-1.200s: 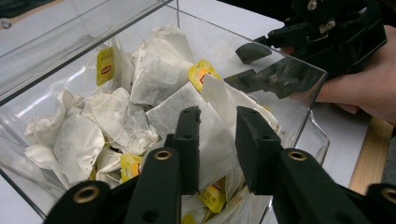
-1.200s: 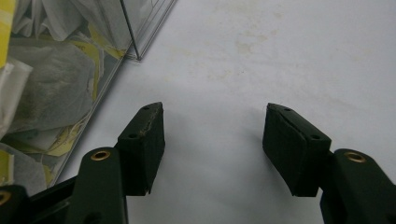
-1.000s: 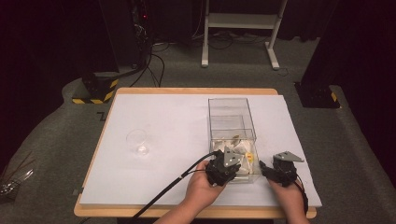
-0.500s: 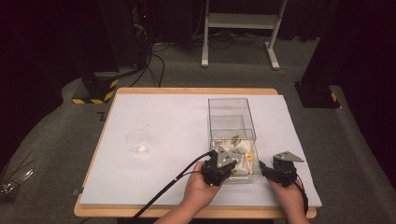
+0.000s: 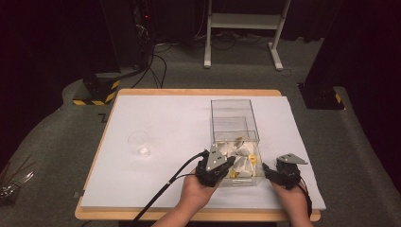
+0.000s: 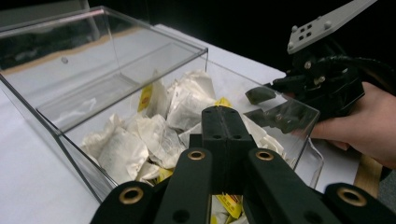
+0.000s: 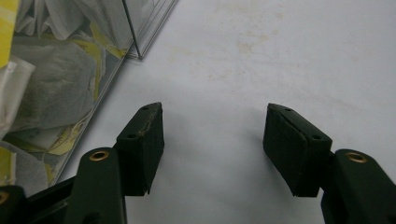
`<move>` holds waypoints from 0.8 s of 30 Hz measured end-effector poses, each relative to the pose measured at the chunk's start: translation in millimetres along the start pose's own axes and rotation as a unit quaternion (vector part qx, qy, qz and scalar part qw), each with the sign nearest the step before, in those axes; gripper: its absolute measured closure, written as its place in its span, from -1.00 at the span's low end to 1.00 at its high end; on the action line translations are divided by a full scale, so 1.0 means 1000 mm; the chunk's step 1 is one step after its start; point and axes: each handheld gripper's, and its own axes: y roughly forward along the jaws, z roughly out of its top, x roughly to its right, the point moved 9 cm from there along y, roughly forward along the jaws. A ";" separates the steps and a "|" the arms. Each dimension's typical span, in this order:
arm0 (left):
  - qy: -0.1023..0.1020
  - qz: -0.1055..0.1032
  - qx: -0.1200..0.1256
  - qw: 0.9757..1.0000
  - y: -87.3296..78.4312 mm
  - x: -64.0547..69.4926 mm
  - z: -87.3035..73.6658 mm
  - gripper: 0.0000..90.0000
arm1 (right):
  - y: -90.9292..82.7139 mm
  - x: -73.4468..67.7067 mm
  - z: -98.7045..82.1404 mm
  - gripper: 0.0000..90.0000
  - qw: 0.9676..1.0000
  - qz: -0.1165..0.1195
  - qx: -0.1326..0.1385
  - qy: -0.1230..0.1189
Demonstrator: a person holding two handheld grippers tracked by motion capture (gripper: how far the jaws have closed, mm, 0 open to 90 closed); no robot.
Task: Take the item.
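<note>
- White paper covers the table (image 5: pixel 156 118); clear box (image 5: pixel 235 124) of tea bags (image 6: pixel 154 140) stands near me.
- My left hand-held gripper (image 6: pixel 223 122) is closed above the bags; whether it holds one, I cannot tell.
- My right hand-held gripper (image 7: pixel 212 140) waits wide beside the box.
- Glass cup (image 5: pixel 139 143) looks empty; most work remains.

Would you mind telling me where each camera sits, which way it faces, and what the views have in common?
High view: above the person's side, looking forward and down on the table; both forearms, left gripper and right gripper show.
Left gripper view: rides the left gripper, jaws together, over the tea bags; the right gripper shows beyond.
Right gripper view: rides the right gripper, jaws apart, facing down at the table.
Shared: the clear box.
</note>
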 end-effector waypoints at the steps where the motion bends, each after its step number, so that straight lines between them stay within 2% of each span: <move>1: 0.003 0.000 0.003 1.000 -0.001 0.000 0.001 1.00 | 0.000 0.000 0.000 -0.14 1.000 0.000 0.000 0.000; 9: 0.013 0.011 0.028 0.999 -0.012 -0.004 0.009 1.00 | 0.000 0.000 0.000 -0.14 1.000 0.000 0.000 0.000; 19: -0.001 0.025 0.065 0.998 -0.027 -0.016 0.027 1.00 | 0.000 0.000 0.000 -0.14 1.000 -0.001 0.000 0.000; 24: 0.002 0.028 0.078 0.997 -0.034 -0.020 0.037 1.00 | 0.000 0.000 0.000 -0.14 1.000 0.000 0.000 0.000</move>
